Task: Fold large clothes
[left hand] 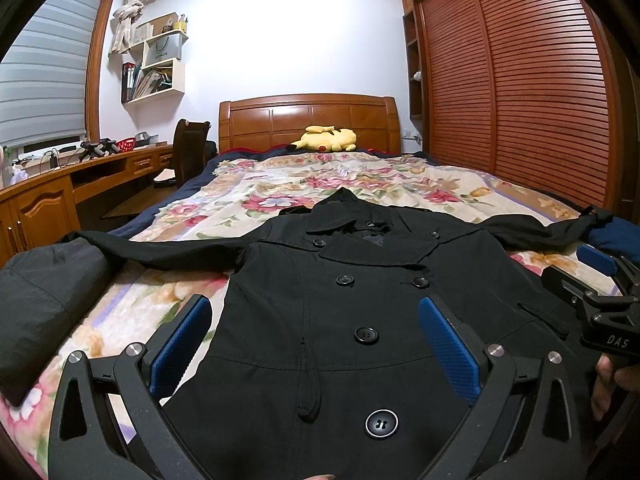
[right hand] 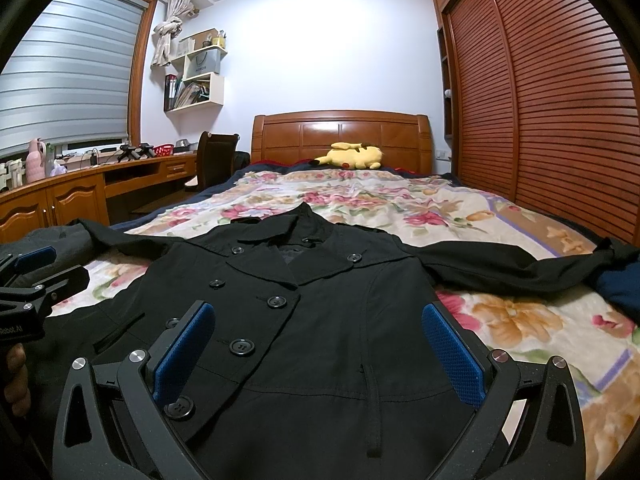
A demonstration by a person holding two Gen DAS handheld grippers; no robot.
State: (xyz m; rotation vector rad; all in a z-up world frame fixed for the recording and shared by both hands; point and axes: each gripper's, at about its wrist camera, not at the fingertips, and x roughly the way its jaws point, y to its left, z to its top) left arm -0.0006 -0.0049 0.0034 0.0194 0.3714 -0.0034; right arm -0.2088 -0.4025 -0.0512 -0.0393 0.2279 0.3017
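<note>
Wooden desk (right hand: 80, 184) along the left wall, glossy orange grain; a small red basket (right hand: 163, 148) sits on it, contents too small to tell. White wall shelves (right hand: 200, 80) above hold upright binders, papers and a grey paper bag.

Black coat (left hand: 340, 320) lies face up on the floral quilt (left hand: 280, 184), smooth woven cloth, double row of round black buttons, collar toward the wooden headboard (left hand: 308, 120), both sleeves spread outward. Dark padded bundle (left hand: 36, 312) rests at the left sleeve end.

Left gripper (left hand: 316, 344): black frame, blue dimpled pads (left hand: 450, 344), fingers wide apart above the coat's lower front, nothing between them. Contact with the cloth cannot be told.

Right gripper (right hand: 318, 350): same build, fingers equally wide apart above the coat's right half, holding nothing.

Yellow plush toy (right hand: 354, 156) lies by the headboard. Slatted reddish wardrobe doors (right hand: 540, 100) fill the right wall.
</note>
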